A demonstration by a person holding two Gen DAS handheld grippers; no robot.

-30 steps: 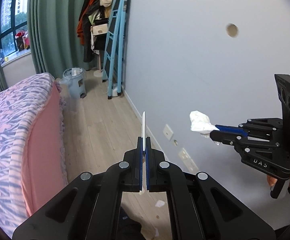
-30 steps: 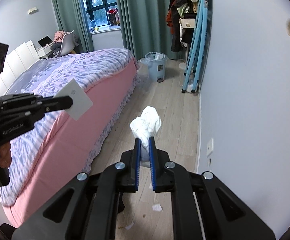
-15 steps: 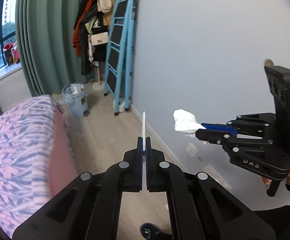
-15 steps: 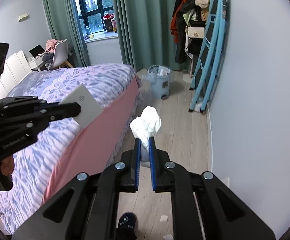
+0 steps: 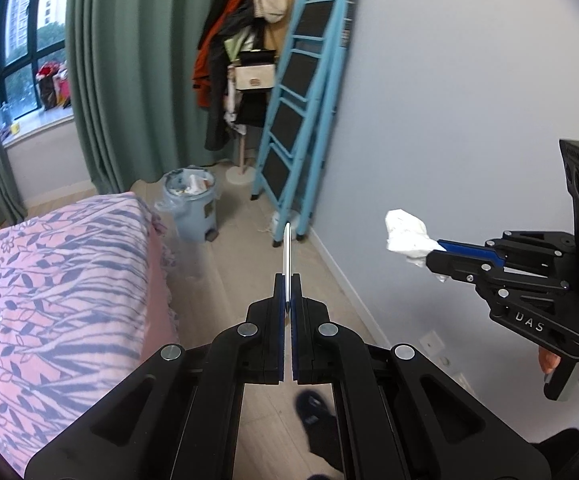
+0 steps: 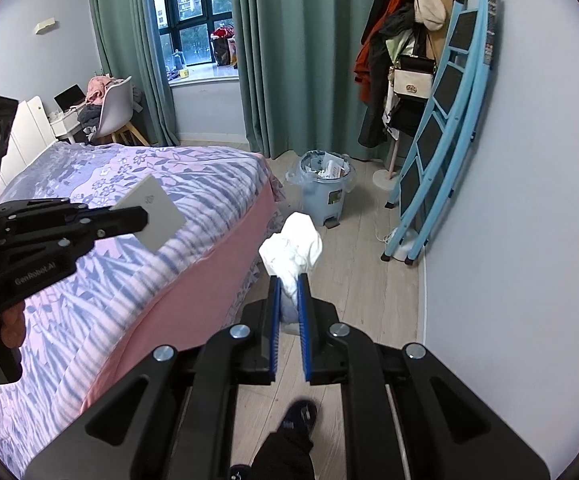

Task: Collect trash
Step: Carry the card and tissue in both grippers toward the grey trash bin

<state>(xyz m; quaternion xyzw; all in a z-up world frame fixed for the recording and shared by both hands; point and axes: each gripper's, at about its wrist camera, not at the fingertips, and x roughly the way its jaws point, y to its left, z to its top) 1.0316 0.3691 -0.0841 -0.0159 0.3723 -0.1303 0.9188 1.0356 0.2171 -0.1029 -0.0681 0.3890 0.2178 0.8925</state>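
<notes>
My left gripper [image 5: 287, 280] is shut on a thin white card [image 5: 287, 256], seen edge-on; the card shows flat in the right wrist view [image 6: 157, 212]. My right gripper [image 6: 289, 280] is shut on a crumpled white tissue [image 6: 293, 248], which also shows in the left wrist view [image 5: 407, 236]. A pale blue trash bin [image 5: 193, 204] lined with a bag and holding trash stands on the floor ahead, past the bed corner; it also shows in the right wrist view [image 6: 325, 188]. Both grippers are held in the air well short of it.
A bed with a pink and purple floral cover [image 6: 129, 264] fills the left. A blue stepladder [image 6: 437, 140] leans on the right wall, with a coat rack [image 6: 401, 60] behind it. Green curtains [image 6: 289, 52] hang at the back. My shoe [image 5: 313, 404] is on the wooden floor.
Both grippers have moved forward along the aisle between bed and wall. The bin and ladder are nearer and larger. The grips on the card and the tissue are unchanged.
</notes>
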